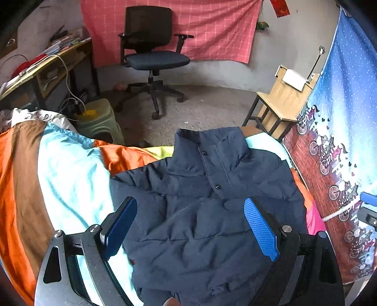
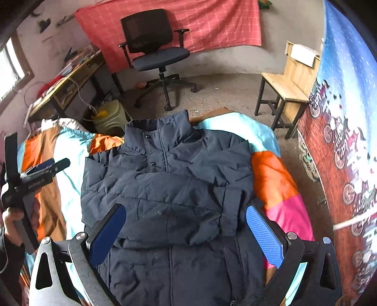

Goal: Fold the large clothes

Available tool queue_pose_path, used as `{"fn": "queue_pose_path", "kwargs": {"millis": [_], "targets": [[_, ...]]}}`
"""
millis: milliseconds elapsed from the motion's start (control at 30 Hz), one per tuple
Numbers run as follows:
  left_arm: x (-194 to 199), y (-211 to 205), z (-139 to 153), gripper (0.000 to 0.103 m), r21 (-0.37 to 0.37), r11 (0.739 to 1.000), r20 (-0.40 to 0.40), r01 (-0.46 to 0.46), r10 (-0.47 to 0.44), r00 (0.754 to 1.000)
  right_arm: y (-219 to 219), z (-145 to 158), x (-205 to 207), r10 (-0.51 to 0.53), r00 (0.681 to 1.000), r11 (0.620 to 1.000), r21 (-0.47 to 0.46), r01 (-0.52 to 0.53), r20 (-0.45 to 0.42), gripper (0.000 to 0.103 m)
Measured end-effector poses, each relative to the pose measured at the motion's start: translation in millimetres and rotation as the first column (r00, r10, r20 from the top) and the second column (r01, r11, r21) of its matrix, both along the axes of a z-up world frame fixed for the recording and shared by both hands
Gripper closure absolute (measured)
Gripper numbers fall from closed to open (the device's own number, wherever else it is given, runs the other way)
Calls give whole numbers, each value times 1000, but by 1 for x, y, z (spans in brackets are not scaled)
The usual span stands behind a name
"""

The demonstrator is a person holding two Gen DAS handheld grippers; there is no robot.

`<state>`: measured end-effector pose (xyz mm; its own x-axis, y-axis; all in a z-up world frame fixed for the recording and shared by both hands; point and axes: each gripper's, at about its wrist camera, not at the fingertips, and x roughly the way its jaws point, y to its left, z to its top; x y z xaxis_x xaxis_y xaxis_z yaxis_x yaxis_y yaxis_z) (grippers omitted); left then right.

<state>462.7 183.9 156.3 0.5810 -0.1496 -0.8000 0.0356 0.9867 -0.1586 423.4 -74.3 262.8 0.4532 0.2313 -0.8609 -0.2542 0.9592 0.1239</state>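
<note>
I have the jacket (image 2: 169, 188) lying face up on the bed (image 2: 271, 179), collar toward the chair (image 2: 155, 51) and the pink cloth (image 2: 212, 21) on the far wall. It rests on a striped quilt (image 1: 59, 169) — orange, brown, pale blue, pink. One sleeve (image 2: 179, 186) is folded across the chest, its cuff near the jacket's right edge in the right wrist view.

My left gripper (image 1: 190, 226) hovers over the jacket's lower chest, fingers (image 1: 260, 228) spread wide, nothing between them. In the right wrist view that same gripper sits out at the left edge above the quilt, and from that side its spread can't be judged.

My right gripper (image 2: 186, 235) hangs above the jacket's lower half, fingers (image 2: 264, 235) also wide apart and holding nothing — navy fabric fills the gap between them.

A cluttered desk (image 1: 59, 61) stands at left, a wooden stool (image 2: 282, 94) at right, a green tub (image 1: 101, 117) by the bed's far corner.
</note>
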Motion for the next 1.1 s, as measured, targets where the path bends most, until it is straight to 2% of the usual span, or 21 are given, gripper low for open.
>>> {"fn": "queue_pose_path", "kwargs": {"millis": [100, 267, 367, 467, 600, 733, 800, 867, 1000, 1067, 1100], "targets": [[11, -3, 4, 14, 48, 999, 11, -11, 10, 1000, 9, -8, 17, 21, 999, 999, 25, -22, 36, 0], [41, 3, -6, 14, 111, 988, 25, -107, 104, 994, 20, -43, 63, 29, 993, 999, 35, -33, 119, 0], [60, 12, -19, 14, 98, 979, 35, -178, 175, 984, 27, -68, 92, 40, 981, 999, 12, -43, 192, 0], [86, 16, -35, 14, 83, 973, 10, -217, 217, 976, 29, -95, 119, 46, 965, 998, 25, -54, 258, 0], [126, 12, -55, 14, 92, 963, -34, -255, 259, 965, 32, -137, 160, 62, 974, 995, 59, -76, 217, 0], [163, -7, -79, 14, 206, 942, -50, -264, 279, 959, 28, -159, 194, -17, 973, 995, 104, -8, 231, 0], [173, -10, -90, 14, 229, 936, -44, -268, 285, 957, 33, -168, 210, -22, 974, 986, 164, -16, 225, 0], [183, -9, -99, 14, 229, 934, -55, -274, 293, 954, 42, -173, 225, -1, 977, 982, 183, -39, 213, 1], [202, -1, -116, 14, 248, 904, -79, -347, 376, 923, 51, -180, 253, -6, 983, 970, 240, -38, 181, 11], [210, 2, -122, 16, 233, 895, -74, -380, 407, 911, 52, -183, 268, -28, 986, 964, 265, -18, 167, 22], [215, 2, -126, 17, 237, 890, -73, -390, 416, 906, 52, -186, 273, -43, 986, 959, 283, -3, 158, 24]]}}
